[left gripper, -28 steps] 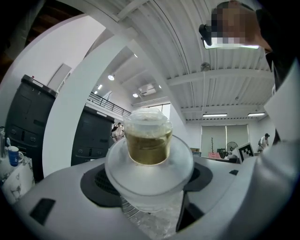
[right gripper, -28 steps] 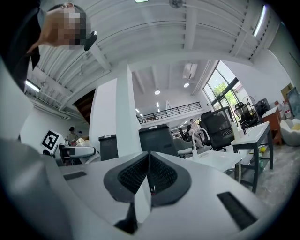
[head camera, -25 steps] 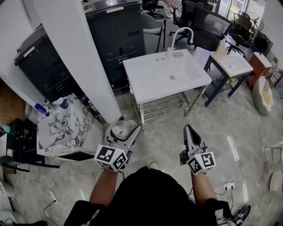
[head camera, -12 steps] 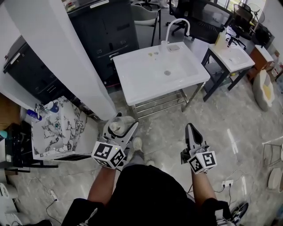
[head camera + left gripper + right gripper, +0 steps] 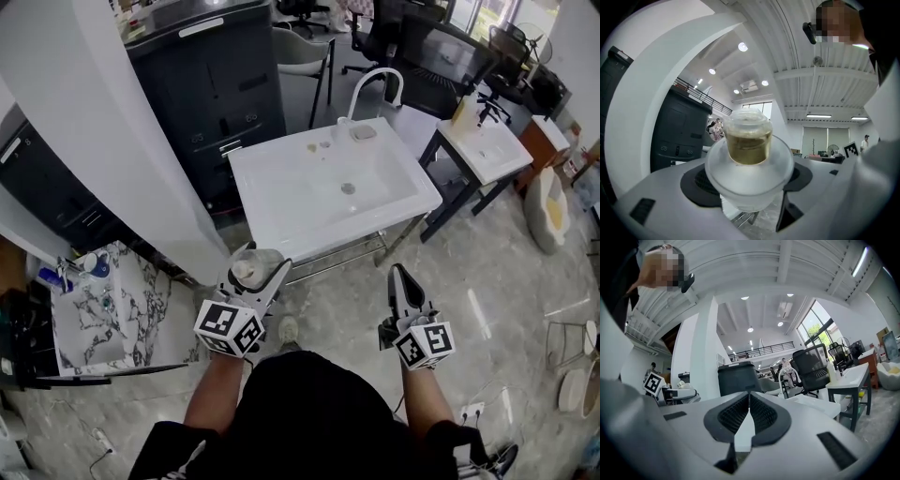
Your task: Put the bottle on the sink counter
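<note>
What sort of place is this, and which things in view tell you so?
Probably an open-plan office or test space, not a home: a free-standing white sink, black office chairs behind it, and a large dark copier-like machine.

- bottle point(image 5: 749, 143): clear, olive-brown liquid inside
- sink point(image 5: 272, 202): plain white
- cabinet point(image 5: 216, 75): dark grey
- side table point(image 5: 103, 323): white marble pattern, black veins
- floor point(image 5: 487, 272): mottled grey

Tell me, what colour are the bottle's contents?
Murky yellowish-brown; the bottle shows best in the left gripper view.
</note>
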`<state>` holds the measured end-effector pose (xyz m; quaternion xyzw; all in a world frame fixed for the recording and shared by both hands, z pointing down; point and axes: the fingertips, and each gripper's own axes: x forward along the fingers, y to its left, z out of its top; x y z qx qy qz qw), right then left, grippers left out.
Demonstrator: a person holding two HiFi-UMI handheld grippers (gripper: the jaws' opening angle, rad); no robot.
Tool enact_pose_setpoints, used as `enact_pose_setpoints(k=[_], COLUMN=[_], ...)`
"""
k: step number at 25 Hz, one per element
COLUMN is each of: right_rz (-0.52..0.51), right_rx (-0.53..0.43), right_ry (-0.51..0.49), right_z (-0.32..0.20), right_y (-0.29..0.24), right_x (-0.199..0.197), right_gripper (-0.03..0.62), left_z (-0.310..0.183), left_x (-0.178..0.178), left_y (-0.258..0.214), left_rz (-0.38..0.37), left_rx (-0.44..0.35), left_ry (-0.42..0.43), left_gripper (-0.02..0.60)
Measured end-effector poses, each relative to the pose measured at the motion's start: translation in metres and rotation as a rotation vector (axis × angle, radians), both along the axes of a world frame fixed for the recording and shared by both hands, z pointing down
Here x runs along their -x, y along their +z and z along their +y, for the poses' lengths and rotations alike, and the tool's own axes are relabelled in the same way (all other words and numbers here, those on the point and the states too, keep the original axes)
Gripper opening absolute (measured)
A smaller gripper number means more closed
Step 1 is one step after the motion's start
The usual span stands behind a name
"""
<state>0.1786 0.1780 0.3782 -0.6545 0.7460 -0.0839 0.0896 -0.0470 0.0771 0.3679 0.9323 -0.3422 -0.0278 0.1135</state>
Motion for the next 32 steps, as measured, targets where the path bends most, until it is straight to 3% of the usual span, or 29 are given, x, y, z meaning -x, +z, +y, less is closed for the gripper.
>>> enact_pose_setpoints(k=[14,32], right_rz=[0.024,0.019], right_rx=[-0.015,0.103], right_ry=[0.018,-0.088], right_z=[-0.135,-0.222], right_y=[-0.005,0.035], right_x=[0.008,0.026], right_gripper=[0.032,0.032], left_z=[-0.141,-0.207], left_x=[-0.01,-0.012], left_y=[0.013,0.067], left_rz=[0.038,0.008], left_rx=[0.03,0.154], left_ry=[0.04,-0.007], left_gripper=[0.354,0.354])
